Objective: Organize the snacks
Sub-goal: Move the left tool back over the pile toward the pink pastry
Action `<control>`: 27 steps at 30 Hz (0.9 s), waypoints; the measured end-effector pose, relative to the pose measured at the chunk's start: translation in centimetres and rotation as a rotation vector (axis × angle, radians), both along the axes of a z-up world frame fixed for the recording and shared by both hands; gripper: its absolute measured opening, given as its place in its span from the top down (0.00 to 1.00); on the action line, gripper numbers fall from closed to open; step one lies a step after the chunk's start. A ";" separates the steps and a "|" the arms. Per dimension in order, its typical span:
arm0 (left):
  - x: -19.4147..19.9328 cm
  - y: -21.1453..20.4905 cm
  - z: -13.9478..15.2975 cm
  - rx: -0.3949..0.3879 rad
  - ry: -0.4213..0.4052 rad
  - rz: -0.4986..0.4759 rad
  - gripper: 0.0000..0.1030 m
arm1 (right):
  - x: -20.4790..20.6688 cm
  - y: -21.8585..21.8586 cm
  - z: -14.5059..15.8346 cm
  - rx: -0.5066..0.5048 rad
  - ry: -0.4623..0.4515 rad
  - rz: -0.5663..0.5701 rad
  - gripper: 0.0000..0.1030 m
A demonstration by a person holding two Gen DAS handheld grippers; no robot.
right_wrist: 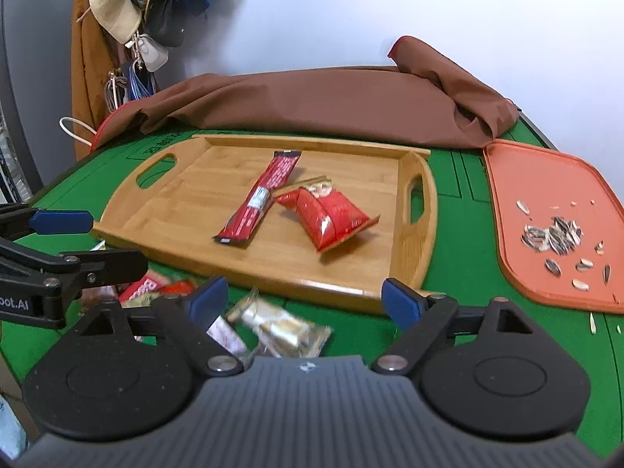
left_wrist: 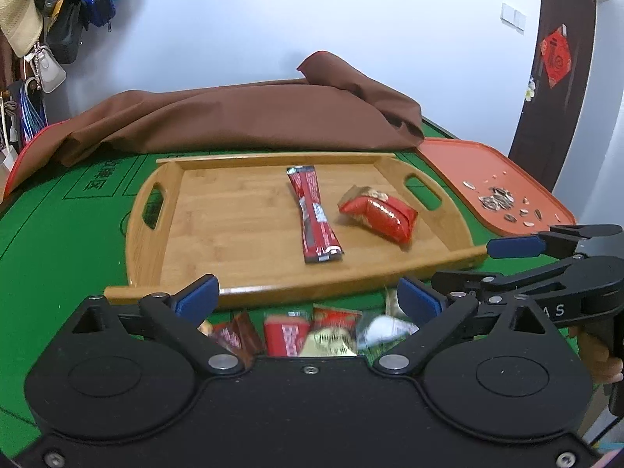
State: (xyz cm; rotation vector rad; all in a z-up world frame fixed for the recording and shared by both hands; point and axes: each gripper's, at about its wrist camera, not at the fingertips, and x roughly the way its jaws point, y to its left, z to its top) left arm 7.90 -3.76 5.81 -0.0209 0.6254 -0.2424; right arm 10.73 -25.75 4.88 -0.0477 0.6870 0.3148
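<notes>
A wooden tray lies on the green table. On it rest a long red snack stick and a red snack pouch, side by side. Several loose wrapped snacks lie on the cloth in front of the tray's near rim. My left gripper hangs open over that pile, nothing between its blue pads. My right gripper is open too, above a gold wrapper, not touching it. Each gripper shows at the edge of the other's view.
An orange tray with several sunflower seeds sits right of the wooden tray. A brown cloth is bunched along the table's far side. Bags and a hat hang at the far left.
</notes>
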 end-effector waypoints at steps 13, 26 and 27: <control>-4.1 0.7 -1.9 -0.014 0.004 -0.030 0.04 | -2.3 -0.7 -1.5 0.011 0.040 -0.022 0.10; -6.6 1.2 -3.4 -0.029 0.065 -0.047 0.03 | -3.5 -0.2 -2.8 0.007 0.073 -0.006 0.10; -6.8 1.2 -3.6 -0.027 0.069 -0.047 0.03 | -3.5 0.0 -2.9 0.003 0.075 -0.006 0.10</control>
